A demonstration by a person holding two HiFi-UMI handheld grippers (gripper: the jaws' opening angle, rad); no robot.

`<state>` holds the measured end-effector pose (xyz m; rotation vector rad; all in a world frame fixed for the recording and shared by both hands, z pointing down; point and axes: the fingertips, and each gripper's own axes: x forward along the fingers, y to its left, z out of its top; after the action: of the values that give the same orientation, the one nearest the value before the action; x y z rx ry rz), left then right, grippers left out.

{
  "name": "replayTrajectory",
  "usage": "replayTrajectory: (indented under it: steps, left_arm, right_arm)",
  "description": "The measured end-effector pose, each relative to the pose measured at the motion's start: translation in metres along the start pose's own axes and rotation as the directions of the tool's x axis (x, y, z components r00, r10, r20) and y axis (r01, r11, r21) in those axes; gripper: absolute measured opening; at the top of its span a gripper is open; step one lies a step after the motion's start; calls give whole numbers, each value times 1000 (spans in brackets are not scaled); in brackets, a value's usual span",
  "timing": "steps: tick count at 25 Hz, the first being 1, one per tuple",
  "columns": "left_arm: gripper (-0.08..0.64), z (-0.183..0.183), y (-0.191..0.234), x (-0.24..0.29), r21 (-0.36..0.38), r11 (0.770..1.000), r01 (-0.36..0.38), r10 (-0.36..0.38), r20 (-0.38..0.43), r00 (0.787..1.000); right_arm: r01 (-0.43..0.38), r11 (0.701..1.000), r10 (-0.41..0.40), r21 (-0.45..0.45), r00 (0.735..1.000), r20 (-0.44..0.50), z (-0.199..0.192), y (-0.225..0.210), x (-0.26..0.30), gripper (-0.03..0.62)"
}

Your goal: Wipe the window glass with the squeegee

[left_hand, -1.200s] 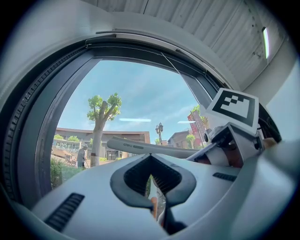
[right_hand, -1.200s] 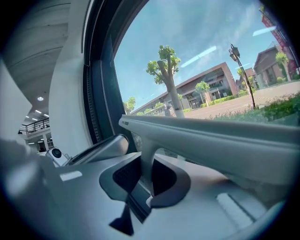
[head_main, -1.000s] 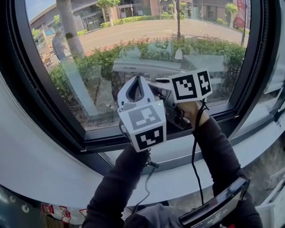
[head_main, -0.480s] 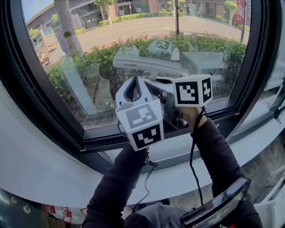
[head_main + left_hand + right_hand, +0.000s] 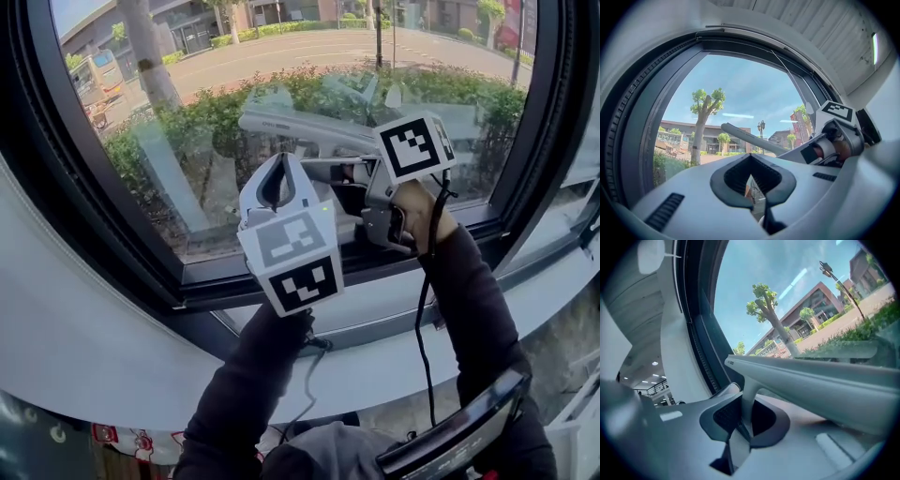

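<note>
The grey squeegee (image 5: 300, 127) lies with its long blade across the lower window glass (image 5: 187, 112). My right gripper (image 5: 349, 178) is shut on its handle. In the right gripper view the handle's stem (image 5: 746, 401) stands between the pads and the blade (image 5: 811, 380) runs off to the right. These jaws have just been closing further on the handle. My left gripper (image 5: 278, 183) hovers nearer to me, left of the right one, with nothing in it. In the left gripper view its jaws (image 5: 751, 161) meet at the tips, and the squeegee blade (image 5: 750, 138) crosses beyond them.
A dark window frame (image 5: 281, 281) borders the glass below and at both sides. A white sill (image 5: 394, 309) slopes under it. A cable (image 5: 422, 309) hangs from the right gripper. A black device (image 5: 459, 441) sits at the bottom right. A hedge, trees and a road lie outside.
The right gripper has rolled and lifted slightly, its marker cube now higher. The squeegee blade sits a little higher on the glass. The left gripper has hardly moved.
</note>
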<state>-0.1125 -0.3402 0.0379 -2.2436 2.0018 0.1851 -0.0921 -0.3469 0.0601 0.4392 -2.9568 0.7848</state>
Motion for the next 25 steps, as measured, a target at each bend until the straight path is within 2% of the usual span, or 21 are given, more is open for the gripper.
replayTrajectory:
  steps: [4,11,25]
  left_arm:
    - [-5,-9,0,-8,-4,1000,14,-14,-23,1000]
    - [-5,-21,-9,-8,-4,1000,29,-29,-48,998]
    - [-5,-75,-7,-11,-5,1000,23,-24,-143,989]
  right_arm:
    - [-38,999,39,12,997,-70,-17,-2,5,37]
    - [-55,998,57,19,983,-175,-46,-11,14,35]
    - [-56,993,81,108,966,-244,-100,-37,27,32]
